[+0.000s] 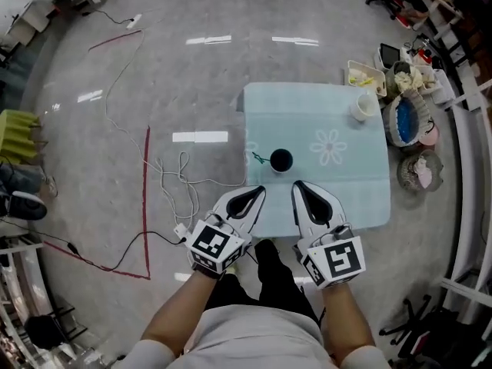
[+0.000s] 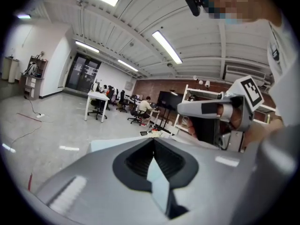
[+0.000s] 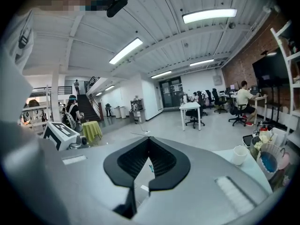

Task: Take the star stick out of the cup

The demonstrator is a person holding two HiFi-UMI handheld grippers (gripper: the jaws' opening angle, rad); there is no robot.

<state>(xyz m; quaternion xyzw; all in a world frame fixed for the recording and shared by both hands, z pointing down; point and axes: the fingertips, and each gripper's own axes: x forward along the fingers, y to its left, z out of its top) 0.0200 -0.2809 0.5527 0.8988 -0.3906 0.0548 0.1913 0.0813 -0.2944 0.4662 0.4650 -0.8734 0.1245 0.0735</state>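
Opening comes first, by my reckoning, since the reach looks not yet begun. The left claw (image 1: 256, 192) is closed on nothing, its jaws meeting tip to tip in its own view. It sits at six o'clock from the star stick (image 1: 258, 158), a thin green thing that appears to lean out of the black cup (image 1: 281, 161) toward nine o'clock, over the pale teal cloth of the desk (image 1: 361, 198). Being nearer that leaning end, this claw looks the better one to spread its jaws, come down on the shaft just outside the rim, and pinch across it. The pull should follow the stick's own slant, up and toward nine o'clock, lest the cup tip or slide. The right claw (image 1: 300, 186), at five o'clock from the cup and near it without touching, is likewise closed and empty. It could open and steady the cup's wall.

Both forearms come in from six o'clock, wrists straight, marker cubes facing up. The left claw points toward one o'clock and the right toward eleven, so the two converge on the cup from the desk's near edge. A white cup (image 1: 361, 108) stands well apart at the desk's two o'clock corner, out of any likely path, and baskets (image 1: 407, 121) crowd beyond that edge at three o'clock.
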